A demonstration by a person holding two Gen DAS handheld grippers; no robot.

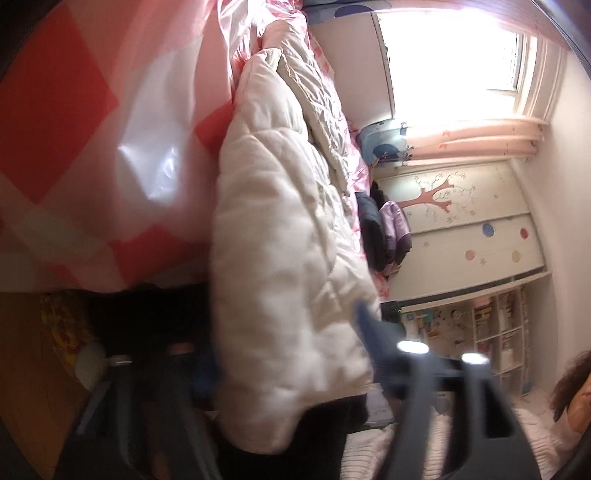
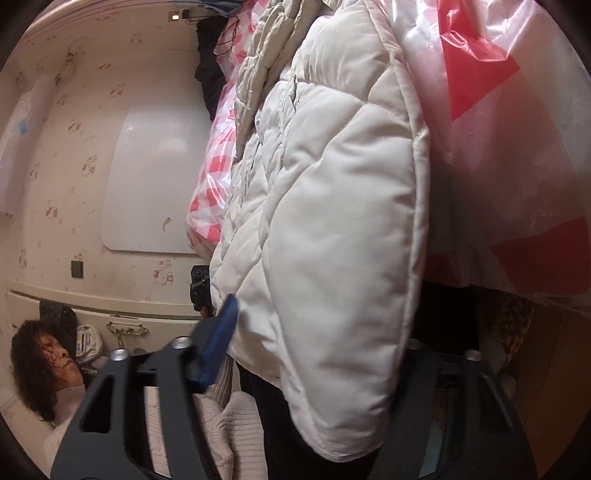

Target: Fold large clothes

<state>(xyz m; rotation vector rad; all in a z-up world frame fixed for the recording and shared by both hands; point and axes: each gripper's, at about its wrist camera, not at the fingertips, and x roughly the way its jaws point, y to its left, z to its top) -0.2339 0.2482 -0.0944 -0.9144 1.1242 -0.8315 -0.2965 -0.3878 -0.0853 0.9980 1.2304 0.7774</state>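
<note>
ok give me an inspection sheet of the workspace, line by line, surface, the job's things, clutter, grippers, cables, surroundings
Surface: bed under a pink and white checked plastic cover.
Job's things: white puffer jacket lying on the bed, its near end between the fingers of both grippers.
Clutter: dark and purple clothes farther along the bed.
Grippers: left gripper and right gripper each have fingers either side of the jacket; grip cannot be told.
Cables: thin cord near the wall.
Surroundings: window, bookshelf, patterned wall.

Left gripper [image 1: 291, 350] and right gripper [image 2: 317, 354], both clamped.
</note>
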